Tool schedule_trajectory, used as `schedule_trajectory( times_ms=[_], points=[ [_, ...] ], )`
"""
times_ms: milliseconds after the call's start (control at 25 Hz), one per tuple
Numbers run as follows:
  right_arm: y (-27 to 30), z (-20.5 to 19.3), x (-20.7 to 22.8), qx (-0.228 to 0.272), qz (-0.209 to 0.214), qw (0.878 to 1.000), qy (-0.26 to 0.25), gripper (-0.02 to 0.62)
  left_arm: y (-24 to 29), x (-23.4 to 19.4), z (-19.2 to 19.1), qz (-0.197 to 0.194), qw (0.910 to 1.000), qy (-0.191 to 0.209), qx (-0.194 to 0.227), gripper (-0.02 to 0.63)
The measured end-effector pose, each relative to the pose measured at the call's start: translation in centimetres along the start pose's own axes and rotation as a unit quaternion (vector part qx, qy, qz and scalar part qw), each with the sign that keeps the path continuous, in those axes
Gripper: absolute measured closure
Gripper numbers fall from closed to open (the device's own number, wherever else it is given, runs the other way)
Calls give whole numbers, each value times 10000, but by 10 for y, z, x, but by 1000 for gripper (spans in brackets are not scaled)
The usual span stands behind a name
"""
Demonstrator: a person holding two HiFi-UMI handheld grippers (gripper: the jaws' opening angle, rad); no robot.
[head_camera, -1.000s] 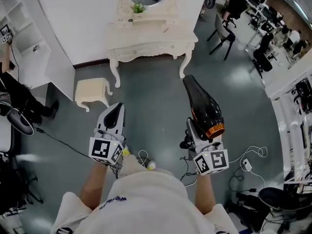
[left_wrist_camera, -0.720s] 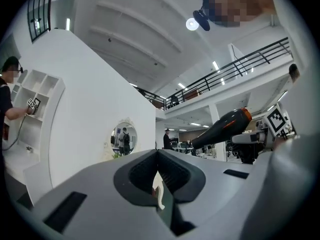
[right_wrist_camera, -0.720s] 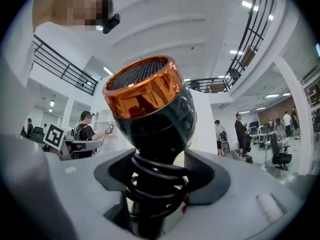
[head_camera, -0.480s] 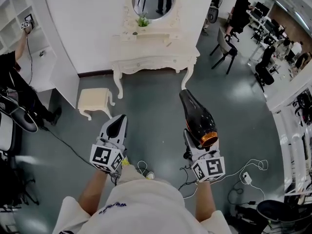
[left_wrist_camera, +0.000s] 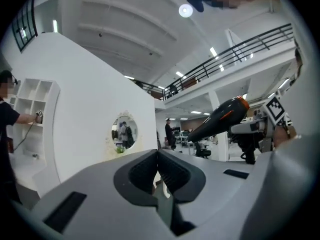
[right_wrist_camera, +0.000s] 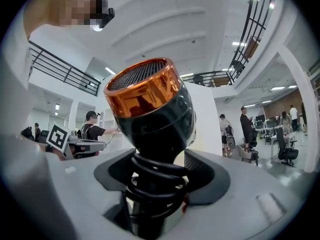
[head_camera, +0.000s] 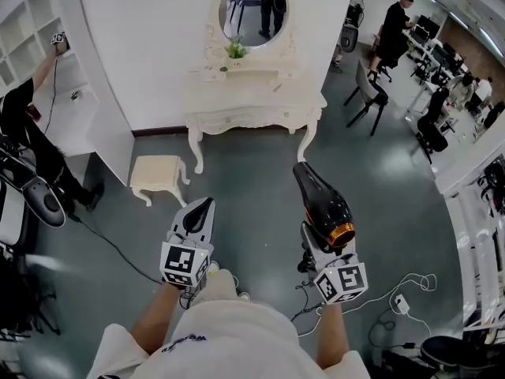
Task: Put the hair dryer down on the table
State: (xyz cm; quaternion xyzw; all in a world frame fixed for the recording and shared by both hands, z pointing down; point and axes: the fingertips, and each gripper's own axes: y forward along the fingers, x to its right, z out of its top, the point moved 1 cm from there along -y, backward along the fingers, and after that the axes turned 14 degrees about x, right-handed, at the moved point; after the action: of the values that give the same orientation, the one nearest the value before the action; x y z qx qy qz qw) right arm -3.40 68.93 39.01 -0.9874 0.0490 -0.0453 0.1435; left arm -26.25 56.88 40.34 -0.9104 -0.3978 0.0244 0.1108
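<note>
A black hair dryer [head_camera: 323, 202] with an orange ring at its rear is held above the floor, nozzle pointing toward the cream dressing table [head_camera: 252, 105]. My right gripper [head_camera: 316, 237] is shut on its handle, where the coiled cord wraps; in the right gripper view the hair dryer [right_wrist_camera: 150, 109] rises from between the pads of the right gripper [right_wrist_camera: 157, 176]. My left gripper [head_camera: 207, 205] hangs beside it to the left, shut and empty. In the left gripper view the jaws of the left gripper [left_wrist_camera: 158, 166] meet, and the hair dryer [left_wrist_camera: 220, 116] shows at the right.
An oval mirror [head_camera: 252, 8] and a small plant [head_camera: 235, 50] stand on the dressing table. A cream stool [head_camera: 158, 176] sits at its left. Cables and a plug [head_camera: 402, 305] lie on the floor at right. White shelves [head_camera: 31, 38] and a person [head_camera: 24, 133] are at left; chairs [head_camera: 371, 89] at right.
The dressing table and stool have slid lower in the head view. Both grippers have shifted slightly right and down in the picture. The hair dryer stays in the right gripper.
</note>
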Motion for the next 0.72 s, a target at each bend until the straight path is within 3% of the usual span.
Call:
schedule_trajectory(
  times_ms=[160,280,360,440,600,720],
  points=[
    [4,-9,-2,-81,-68,9999,137,282,-3,-15,-14,147,9993,-314,-102,597],
    [6,-21,-5,-129,-152,9989,413,282,1,-28,-28,354,9981,100,-502,597],
    [10,-30,-4,-175,-194,9980,572,282,6,-37,-36,473,9970,80,-601,597],
    [21,-39,0,-258,-190,9977,603,282,17,-47,-42,488,9976,-132,-470,597],
    [55,-51,13,-413,-199,9976,526,282,52,-66,-66,428,9960,69,-779,597],
    [82,-51,22,-477,-144,9976,483,282,80,-75,-71,359,9966,-105,-739,597]
  ],
)
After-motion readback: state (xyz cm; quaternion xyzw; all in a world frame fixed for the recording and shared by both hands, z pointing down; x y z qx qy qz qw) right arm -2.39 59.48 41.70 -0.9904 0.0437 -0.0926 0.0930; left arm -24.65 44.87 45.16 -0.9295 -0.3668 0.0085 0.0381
